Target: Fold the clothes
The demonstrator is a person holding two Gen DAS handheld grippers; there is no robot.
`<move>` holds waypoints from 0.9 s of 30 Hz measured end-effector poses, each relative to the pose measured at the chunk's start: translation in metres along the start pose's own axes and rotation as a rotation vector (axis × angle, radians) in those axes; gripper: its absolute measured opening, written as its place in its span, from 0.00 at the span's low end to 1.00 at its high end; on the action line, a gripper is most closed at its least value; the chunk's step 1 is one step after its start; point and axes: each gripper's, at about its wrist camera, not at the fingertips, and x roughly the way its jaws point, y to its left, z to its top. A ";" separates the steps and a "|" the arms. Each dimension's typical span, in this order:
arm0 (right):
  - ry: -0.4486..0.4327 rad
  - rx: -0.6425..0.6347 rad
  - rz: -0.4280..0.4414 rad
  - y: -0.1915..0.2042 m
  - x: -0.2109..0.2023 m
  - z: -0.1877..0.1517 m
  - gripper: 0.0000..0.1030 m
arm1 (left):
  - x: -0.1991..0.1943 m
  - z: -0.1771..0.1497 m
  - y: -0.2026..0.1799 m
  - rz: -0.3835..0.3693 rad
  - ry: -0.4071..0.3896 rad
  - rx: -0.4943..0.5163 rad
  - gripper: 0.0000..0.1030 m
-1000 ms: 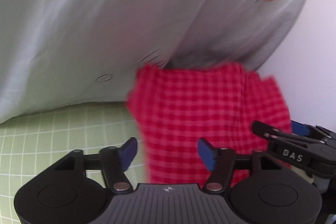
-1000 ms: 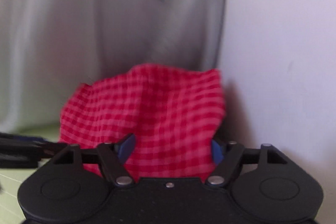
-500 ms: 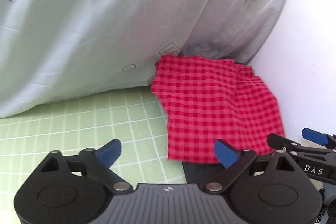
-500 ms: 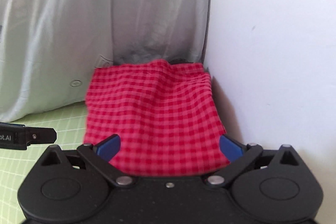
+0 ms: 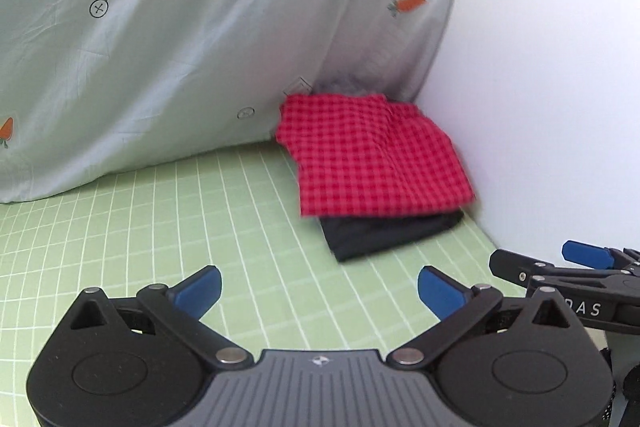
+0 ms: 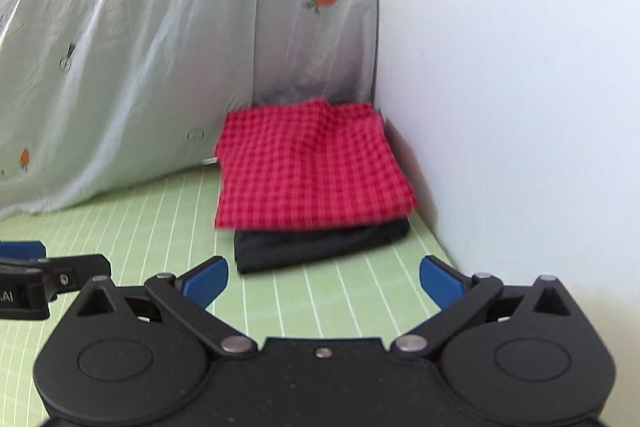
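A folded red checked cloth (image 5: 372, 155) (image 6: 312, 167) lies on top of a folded black garment (image 5: 392, 231) (image 6: 320, 243) in the far right corner of the green grid mat (image 5: 160, 227) (image 6: 140, 227). My left gripper (image 5: 320, 285) hovers over the mat short of the stack, its jaws opening wide with nothing between them. My right gripper (image 6: 322, 275) is open and empty, also back from the stack. Each gripper shows at the edge of the other's view: the right gripper (image 5: 580, 267) and the left gripper (image 6: 24, 259).
A pale grey sheet with carrot prints (image 5: 200, 27) (image 6: 160, 47) hangs along the back of the mat, right behind the stack. A white wall (image 5: 540, 107) (image 6: 500, 107) bounds the mat on the right, close beside the stack.
Both grippers let go of the red checked cloth, opened wide and drew back from it. The cloth now rests on the black garment, farther away in both views.
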 end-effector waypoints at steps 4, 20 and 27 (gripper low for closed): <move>0.010 -0.017 -0.025 0.005 -0.018 -0.016 1.00 | -0.013 -0.007 0.001 -0.005 -0.020 0.009 1.00; -0.023 -0.017 -0.066 0.008 -0.029 -0.016 1.00 | -0.023 -0.012 -0.002 -0.019 -0.043 0.038 1.00; -0.028 -0.037 -0.066 0.012 -0.028 -0.013 1.00 | -0.026 -0.012 -0.002 -0.018 -0.055 0.042 1.00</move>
